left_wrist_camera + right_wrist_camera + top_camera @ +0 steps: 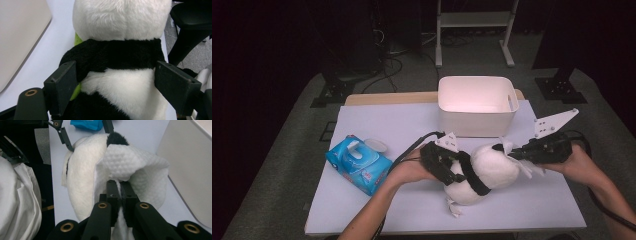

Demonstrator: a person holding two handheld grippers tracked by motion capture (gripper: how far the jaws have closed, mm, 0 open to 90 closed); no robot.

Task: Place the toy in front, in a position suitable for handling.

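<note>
Item: plush panda point(484, 170), lying at the middle of the white table point(377, 125), just in front of the white bin point(476, 105), which stood at 12 o'clock from it.

High view: the blue pack of wipes point(358, 163) lay at 9 o'clock from the panda, well apart from it. The left gripper point(447, 165) met the toy from 9 o'clock, the right gripper point(512, 150) from 3 o'clock. The left forearm point(372, 210) entered from the bottom edge; the right hand point(579, 165) reached in from the lower right.

Left gripper view: the panda's point(120, 50) black band and white fur stood between the jaws. The jaws stood wide, one at either flank of the toy; whether the pads pressed the fur could not be told. A strip of green point(78, 40) showed at 9 o'clock of the body.

Right gripper view: the jaws were closed tight, pinching a white wipe point(130, 167). The wipe was draped against the panda's point(80, 175) white head, below a black ear point(117, 138). The bin wall point(190, 165) rose at 3 o'clock.

Pose: both grippers were held roughly level, pointing inward at the toy.
</note>
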